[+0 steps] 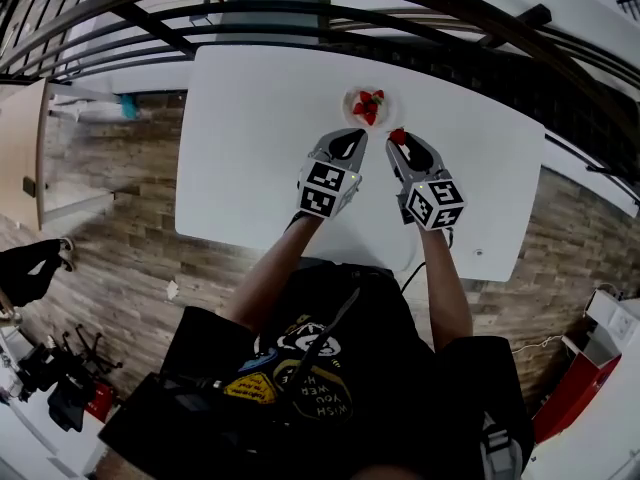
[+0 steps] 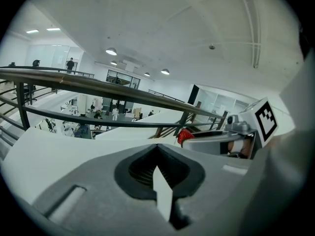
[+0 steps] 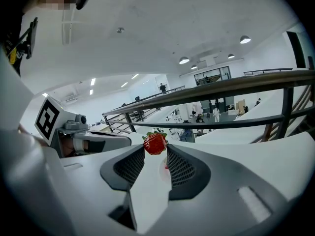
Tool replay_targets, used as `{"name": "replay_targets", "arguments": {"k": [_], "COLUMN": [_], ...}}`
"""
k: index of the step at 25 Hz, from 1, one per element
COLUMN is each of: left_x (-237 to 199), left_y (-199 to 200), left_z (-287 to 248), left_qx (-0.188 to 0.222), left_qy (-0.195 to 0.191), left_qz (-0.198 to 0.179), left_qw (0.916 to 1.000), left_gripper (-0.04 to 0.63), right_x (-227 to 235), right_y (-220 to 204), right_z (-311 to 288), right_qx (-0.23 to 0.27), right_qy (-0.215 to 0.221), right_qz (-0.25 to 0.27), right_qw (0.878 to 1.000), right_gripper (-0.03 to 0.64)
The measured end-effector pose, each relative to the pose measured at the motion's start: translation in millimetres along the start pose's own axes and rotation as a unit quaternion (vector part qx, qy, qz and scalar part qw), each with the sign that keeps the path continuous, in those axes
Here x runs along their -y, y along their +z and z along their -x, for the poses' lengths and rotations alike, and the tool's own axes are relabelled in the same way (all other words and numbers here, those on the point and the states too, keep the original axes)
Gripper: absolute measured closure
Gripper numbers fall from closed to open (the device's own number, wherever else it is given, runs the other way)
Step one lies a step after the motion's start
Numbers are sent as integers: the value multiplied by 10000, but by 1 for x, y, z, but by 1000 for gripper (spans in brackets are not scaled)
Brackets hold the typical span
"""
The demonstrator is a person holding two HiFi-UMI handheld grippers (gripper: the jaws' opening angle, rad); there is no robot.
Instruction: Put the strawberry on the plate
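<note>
White tabletop [image 1: 250, 148] over wood-plank floor [image 1: 120, 268], beside a dark railing [image 1: 300, 13]; right gripper [image 1: 399, 142] clamps a strawberry [image 3: 155, 143], leafy cap upward, near the plate [image 1: 349, 103]; left gripper [image 1: 355, 136] closed, empty.

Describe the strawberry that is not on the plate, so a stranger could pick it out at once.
Start at the white table and find the small plate near its far edge, holding a few strawberries. Just right of it, the right gripper pinches one more strawberry between its jaw tips. It is the only berry off the plate and clamped in a gripper.
</note>
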State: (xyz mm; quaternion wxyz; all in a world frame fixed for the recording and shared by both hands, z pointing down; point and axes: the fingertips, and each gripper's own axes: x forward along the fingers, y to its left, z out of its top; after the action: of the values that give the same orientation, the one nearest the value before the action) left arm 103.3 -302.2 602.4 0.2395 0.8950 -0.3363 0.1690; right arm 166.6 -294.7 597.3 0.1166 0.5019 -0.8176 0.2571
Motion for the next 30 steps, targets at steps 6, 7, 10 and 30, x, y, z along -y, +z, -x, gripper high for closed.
{"name": "replay_targets", "arguments": {"k": [6,7,10,30], "left_x": [-17,-19,-31,-79], "left_y": [-14,-16,-18,-54], "left_z": [-18,-20,-25,-80], "left_qx": [-99,-130,-203,-715], "left_qy": [45,60,143,275], "left_qz": [175,172,148,249], "left_qw": [9998,9998,9996,9968], "left_gripper": [595,595,595,595], "right_x": [16,20,26,76], "right_y": [-16,-19,-25,-68], "right_z": [-25,-27,-39,-98], "right_qx": [-253,-290,-398,-1035], "right_qy": [-51,-60,-69,-208], "right_qz": [34,30,40,-27], "right_qw": [9997,9996,9992,9944], "right_gripper": [471,471,471,471]}}
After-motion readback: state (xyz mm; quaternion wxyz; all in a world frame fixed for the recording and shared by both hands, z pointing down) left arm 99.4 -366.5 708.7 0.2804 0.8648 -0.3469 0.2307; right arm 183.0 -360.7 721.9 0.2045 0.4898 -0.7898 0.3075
